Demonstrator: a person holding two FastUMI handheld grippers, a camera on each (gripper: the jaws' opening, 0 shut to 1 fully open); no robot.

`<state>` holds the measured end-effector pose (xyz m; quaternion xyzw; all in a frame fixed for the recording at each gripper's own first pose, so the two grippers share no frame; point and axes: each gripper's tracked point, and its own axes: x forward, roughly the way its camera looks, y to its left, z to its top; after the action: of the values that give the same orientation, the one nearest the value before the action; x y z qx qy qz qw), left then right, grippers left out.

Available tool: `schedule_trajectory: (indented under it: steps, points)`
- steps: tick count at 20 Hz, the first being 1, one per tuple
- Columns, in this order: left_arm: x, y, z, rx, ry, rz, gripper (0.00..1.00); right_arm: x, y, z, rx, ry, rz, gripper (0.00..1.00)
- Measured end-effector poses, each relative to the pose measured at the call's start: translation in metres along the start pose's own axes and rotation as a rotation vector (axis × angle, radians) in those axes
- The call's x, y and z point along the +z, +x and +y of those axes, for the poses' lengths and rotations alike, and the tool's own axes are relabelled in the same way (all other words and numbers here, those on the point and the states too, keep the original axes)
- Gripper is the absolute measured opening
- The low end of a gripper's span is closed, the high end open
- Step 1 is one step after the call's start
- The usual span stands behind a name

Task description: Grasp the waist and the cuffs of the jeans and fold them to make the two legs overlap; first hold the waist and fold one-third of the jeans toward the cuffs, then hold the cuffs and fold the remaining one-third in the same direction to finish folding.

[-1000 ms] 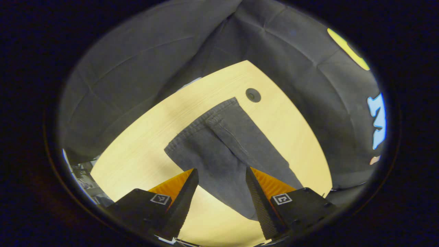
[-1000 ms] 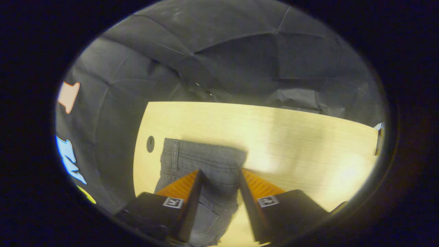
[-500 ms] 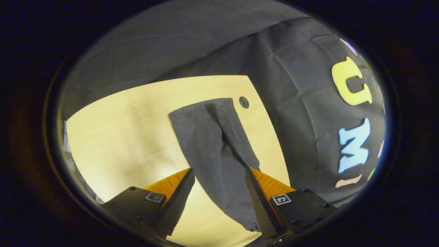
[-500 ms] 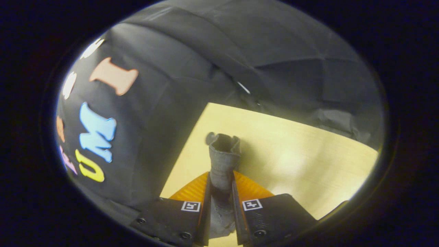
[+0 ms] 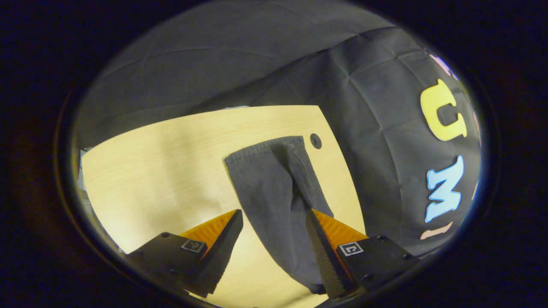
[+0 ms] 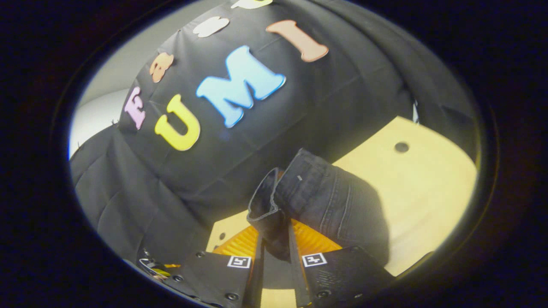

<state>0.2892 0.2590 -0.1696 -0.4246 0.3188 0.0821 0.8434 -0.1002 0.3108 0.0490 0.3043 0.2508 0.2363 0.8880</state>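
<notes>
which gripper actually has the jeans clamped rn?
The right gripper: its fingers pinch the jeans. The left gripper is open, denim hanging between its fingers.

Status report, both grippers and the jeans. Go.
Right hand-held gripper shut on jeans waist, lifted off the table. Left hand-held gripper open above the leg, cuffs flat. Nothing in the way.

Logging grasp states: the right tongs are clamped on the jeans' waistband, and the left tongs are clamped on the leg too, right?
Not quite. The right tongs do clamp the jeans' waistband, but the left gripper view shows the left tongs open, the leg lying between the fingers ungripped.
</notes>
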Motion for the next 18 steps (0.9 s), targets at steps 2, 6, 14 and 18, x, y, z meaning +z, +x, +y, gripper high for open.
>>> schedule_trajectory:
  steps: [2,6,14,18]
  points:
    - [0.014,0.017,0.004,-0.016,-0.002,0.021,0.98,-0.067,0.029,-0.005,-0.030,0.014,0.117,0.28]
    - [0.049,0.046,0.011,-0.016,0.045,-0.014,0.97,-0.199,0.058,-0.032,-0.149,0.058,0.393,0.23]
    - [0.109,0.044,0.011,0.109,0.780,-0.090,0.98,-0.181,0.019,-0.011,-0.159,0.027,0.366,0.95]
    - [0.091,0.031,0.025,0.080,0.894,0.056,1.00,-0.170,-0.014,-0.034,-0.241,-0.060,0.357,0.96]
